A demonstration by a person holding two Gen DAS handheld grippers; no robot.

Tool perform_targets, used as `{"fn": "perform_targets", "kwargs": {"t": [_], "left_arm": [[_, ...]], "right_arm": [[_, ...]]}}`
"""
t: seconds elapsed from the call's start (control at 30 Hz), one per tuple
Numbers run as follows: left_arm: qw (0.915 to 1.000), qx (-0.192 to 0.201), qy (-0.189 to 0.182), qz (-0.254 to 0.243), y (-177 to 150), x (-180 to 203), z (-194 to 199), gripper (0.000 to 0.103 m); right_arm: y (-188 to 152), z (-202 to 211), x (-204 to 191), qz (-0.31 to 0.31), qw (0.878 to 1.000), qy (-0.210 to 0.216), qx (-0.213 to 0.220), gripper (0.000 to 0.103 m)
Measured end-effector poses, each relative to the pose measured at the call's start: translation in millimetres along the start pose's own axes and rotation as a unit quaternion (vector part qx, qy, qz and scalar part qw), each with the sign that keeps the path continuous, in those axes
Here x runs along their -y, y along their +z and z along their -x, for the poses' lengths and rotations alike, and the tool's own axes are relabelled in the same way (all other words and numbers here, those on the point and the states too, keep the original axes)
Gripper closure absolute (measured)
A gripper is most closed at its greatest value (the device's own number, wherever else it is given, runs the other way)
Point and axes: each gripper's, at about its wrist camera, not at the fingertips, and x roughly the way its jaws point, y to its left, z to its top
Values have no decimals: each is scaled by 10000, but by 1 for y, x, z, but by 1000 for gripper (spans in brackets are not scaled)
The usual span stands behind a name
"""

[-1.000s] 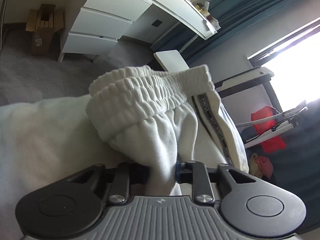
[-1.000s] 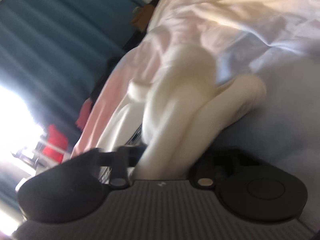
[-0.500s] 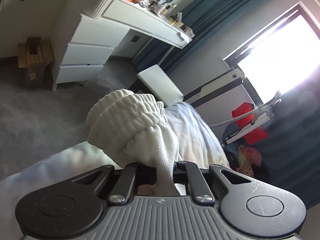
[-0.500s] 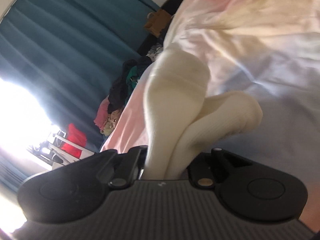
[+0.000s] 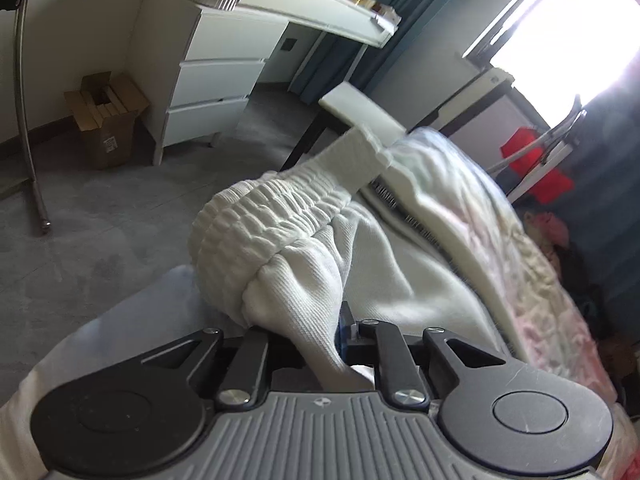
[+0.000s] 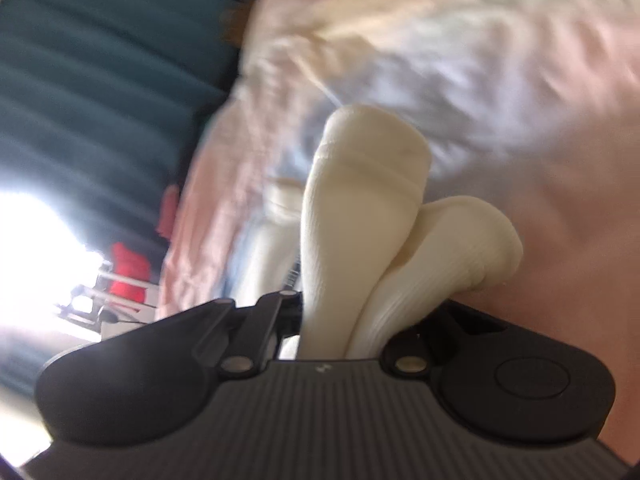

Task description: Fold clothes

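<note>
White sweatpants (image 5: 304, 240) with a ribbed elastic waistband lie bunched over the bed. My left gripper (image 5: 316, 344) is shut on the fabric just below the waistband, which bulges up in front of the fingers. My right gripper (image 6: 344, 320) is shut on the two cream ribbed leg cuffs (image 6: 372, 208) of the same pants, which stick up between the jaws. A dark patterned side stripe (image 5: 412, 220) runs along the leg. The fingertips of both grippers are hidden by cloth.
The bed (image 6: 500, 80) carries a pale pink-white sheet. A white drawer unit (image 5: 216, 80), a cardboard box (image 5: 108, 128), a metal stand pole (image 5: 24, 92) and a white stool (image 5: 360, 108) stand on the grey carpet. Teal curtains (image 6: 100, 80) and a bright window lie beyond.
The left gripper has swung and lowered with the waistband, which now spreads out over the bed again. The right gripper keeps the cuffs and has shifted, its view now blurred.
</note>
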Motion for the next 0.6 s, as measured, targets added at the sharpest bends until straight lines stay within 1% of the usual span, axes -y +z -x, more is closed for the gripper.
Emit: {"fn": "perform_targets", "kwargs": {"t": [0.03, 0.1, 0.17, 0.23, 0.27, 0.3, 0.33, 0.37, 0.4, 0.43, 0.47, 0.5, 0.53, 0.6], "left_arm": [[10000, -37, 26, 20, -1, -2, -1, 84], [9999, -93, -53, 82, -2, -7, 0, 82], [9997, -221, -52, -56, -2, -6, 2, 75], [9985, -481, 31, -278, 0, -3, 3, 58], [9973, -580, 93, -448, 0, -1, 8, 54], [9964, -547, 160, -632, 0, 0, 15, 51], [9954, -433, 234, -825, -2, 3, 24, 45], [9936, -329, 338, -1023, -4, 7, 34, 43], [9913, -223, 437, -1223, -6, 11, 44, 39], [9885, -110, 487, -1425, -9, 17, 55, 37], [9861, 15, 446, -1598, -12, 25, 64, 37], [9834, 135, 401, -1765, -15, 33, 72, 34], [9810, 224, 324, -1899, -19, 45, 78, 32], [9773, 372, 176, -2076, -29, 69, 84, 28]], "right_arm": [[-1, -2, 6, -113, 9999, -47, -54, 91], [-1, -3, 12, -350, 9993, 88, -116, 90], [-1, -2, 18, -570, 9974, 377, -230, 89], [1, -1, 24, -663, 9958, 507, -378, 87], [0, 1, 26, -724, 9948, 579, -426, 87], [0, 2, 29, -784, 9937, 652, -474, 86], [-1, 4, 31, -844, 9924, 723, -521, 85], [-1, 4, 32, -894, 9918, 748, -527, 83], [-2, 4, 33, -944, 9911, 773, -532, 77], [-2, 3, 33, -980, 9905, 816, -521, 68], [-3, 1, 33, -1015, 9898, 859, -511, 61], [-3, -1, 31, -965, 9897, 923, -521, 47], [-4, -4, 29, -915, 9895, 986, -532, 40], [-4, -9, 24, -817, 9889, 1113, -552, 40]]}}
